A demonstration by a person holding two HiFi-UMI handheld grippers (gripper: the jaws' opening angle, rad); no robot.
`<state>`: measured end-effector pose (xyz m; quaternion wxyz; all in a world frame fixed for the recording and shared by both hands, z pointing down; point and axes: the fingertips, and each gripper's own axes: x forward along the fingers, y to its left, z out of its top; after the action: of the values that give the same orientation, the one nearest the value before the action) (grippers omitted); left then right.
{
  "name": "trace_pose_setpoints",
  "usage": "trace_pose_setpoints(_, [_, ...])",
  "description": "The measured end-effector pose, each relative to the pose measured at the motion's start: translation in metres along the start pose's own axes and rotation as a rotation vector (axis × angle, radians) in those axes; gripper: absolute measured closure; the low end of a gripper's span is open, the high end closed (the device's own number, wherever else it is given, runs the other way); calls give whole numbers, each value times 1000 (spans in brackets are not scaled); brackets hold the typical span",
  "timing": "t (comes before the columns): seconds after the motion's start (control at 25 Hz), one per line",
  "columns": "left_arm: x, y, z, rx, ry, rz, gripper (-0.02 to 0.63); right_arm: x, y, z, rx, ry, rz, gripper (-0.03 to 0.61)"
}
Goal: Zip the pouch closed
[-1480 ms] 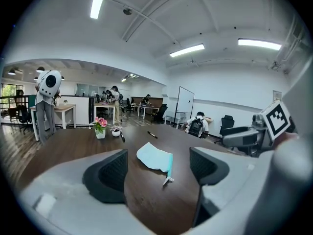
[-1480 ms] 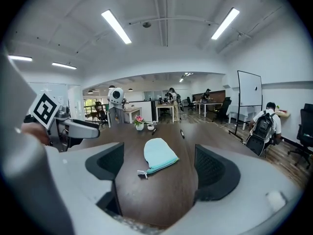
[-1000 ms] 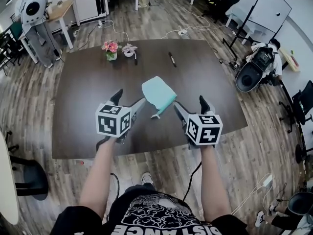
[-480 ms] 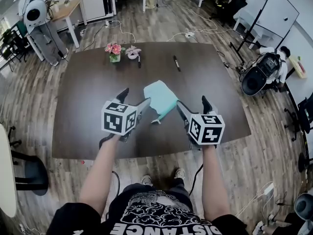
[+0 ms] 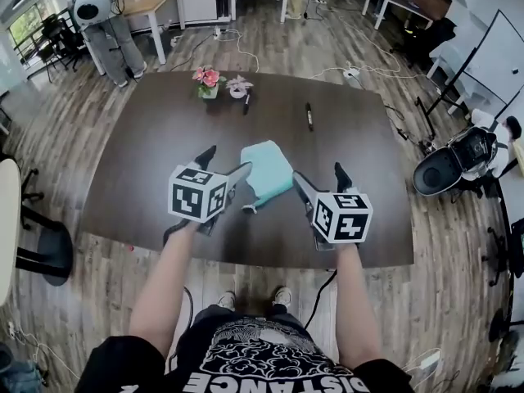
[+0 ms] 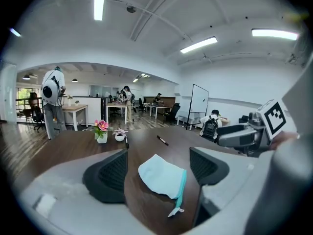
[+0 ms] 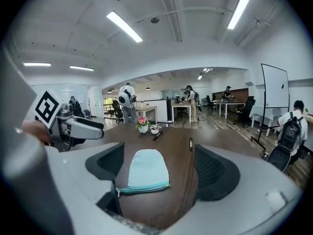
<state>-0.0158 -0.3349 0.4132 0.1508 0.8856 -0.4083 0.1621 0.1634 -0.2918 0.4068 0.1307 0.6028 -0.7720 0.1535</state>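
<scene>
A light blue pouch (image 5: 266, 169) lies flat on the dark wooden table (image 5: 147, 154), between and just beyond both grippers. Its teal zipper edge (image 7: 142, 188) faces me, and the pull tab (image 5: 250, 210) sticks out at the near left corner. My left gripper (image 5: 223, 164) hovers open at the pouch's left side, touching nothing. In the left gripper view the pouch (image 6: 157, 174) shows between the two black pads (image 6: 108, 174). My right gripper (image 5: 319, 174) stands open to the right of the pouch, nothing between its pads (image 7: 215, 173).
At the table's far side stand a small vase of pink flowers (image 5: 208, 82), a white bowl (image 5: 237, 88), a pen (image 5: 246, 103) and a black marker (image 5: 309, 117). The table's near edge (image 5: 246, 259) runs below the grippers. A backpack (image 5: 454, 166) lies on the floor at right.
The head camera has shifted, so the table sits differently in the picture. Both grippers stay open at either side of the pouch, which has not moved.
</scene>
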Motion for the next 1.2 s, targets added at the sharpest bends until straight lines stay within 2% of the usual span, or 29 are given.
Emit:
trace_pose_setpoints(0.28, [-2, -13, 2, -27, -4, 72, 216, 8, -11, 5, -28, 2, 115, 144])
trace_pose_setpoints(0.56, [-4, -21, -8, -26, 26, 89, 216, 11, -6, -3, -50, 26, 185, 150])
trace_pose_setpoints(0.88, [1, -18, -29, 23, 111, 61, 216, 19, 11, -25, -46, 71, 222, 173])
trace_pose_setpoints(1.2, [10, -22, -66, 111, 227, -27, 216, 24, 30, -54, -18, 121, 213, 183])
